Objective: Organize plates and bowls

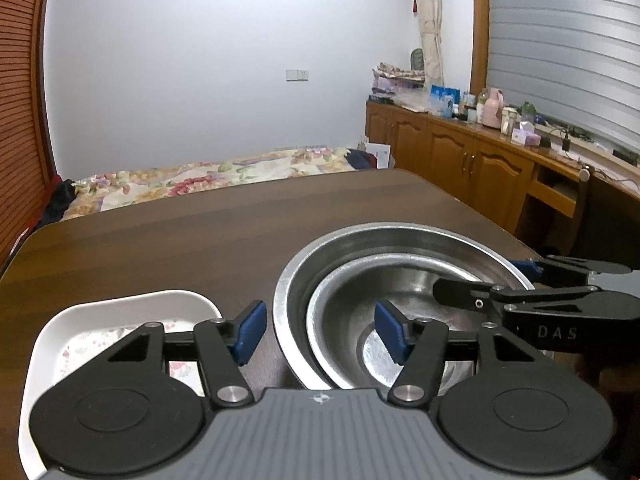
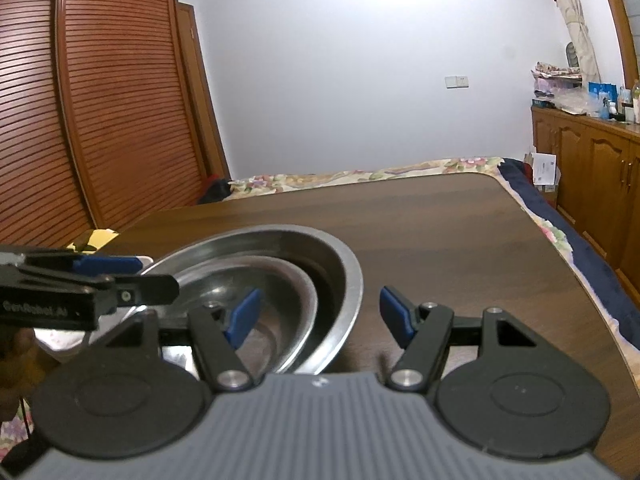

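Two steel bowls nested on the dark wooden desk point(image 1: 168, 236).

The smaller round steel bowl point(image 1: 352, 320) sits inside the larger round steel bowl point(image 1: 384, 236), beside a white rounded-square flowered plate point(image 1: 80, 320). The left tool point(image 1: 320, 330) and the right tool point(image 2: 320, 318) each straddle the bowls' near rims, jaws apart, pads pressing nothing.

— Where does the left wrist view sit?
— Low and close over the brown table point(image 1: 160, 232), facing the bed point(image 1: 208, 178), with a steel bowl point(image 1: 400, 248) at its right.
— And the right wrist view?
— Equally near, facing the same way, with that bowl point(image 2: 280, 248) at its left. Both share the bowls, table and bed.
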Action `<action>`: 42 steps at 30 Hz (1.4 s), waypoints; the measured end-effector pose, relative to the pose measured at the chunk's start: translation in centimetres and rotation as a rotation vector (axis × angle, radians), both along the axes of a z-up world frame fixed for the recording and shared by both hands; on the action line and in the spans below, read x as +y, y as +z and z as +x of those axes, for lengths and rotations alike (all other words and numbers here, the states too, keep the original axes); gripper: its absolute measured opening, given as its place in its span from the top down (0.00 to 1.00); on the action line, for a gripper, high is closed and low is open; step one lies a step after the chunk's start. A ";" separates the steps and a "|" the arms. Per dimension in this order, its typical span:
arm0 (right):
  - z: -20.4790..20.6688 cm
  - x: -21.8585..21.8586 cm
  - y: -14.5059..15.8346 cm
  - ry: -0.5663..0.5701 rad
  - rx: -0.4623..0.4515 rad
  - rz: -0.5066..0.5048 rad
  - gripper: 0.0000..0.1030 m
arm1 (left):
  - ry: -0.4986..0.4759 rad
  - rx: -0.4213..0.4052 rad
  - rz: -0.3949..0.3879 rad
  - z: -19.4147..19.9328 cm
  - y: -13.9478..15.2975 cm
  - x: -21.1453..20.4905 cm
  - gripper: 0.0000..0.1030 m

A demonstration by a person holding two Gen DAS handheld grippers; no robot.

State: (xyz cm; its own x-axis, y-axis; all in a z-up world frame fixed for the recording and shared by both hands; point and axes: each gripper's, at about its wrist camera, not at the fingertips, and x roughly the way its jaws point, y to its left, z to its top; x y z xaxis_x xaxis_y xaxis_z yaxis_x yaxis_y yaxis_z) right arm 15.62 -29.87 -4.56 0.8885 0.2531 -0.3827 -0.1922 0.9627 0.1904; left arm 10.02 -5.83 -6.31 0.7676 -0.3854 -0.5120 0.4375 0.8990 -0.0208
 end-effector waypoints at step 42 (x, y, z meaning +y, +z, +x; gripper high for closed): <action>0.1 0.3 2.0 -0.090 -0.028 0.095 0.62 | 0.054 -0.012 -0.047 0.3 4.2 0.0 0.62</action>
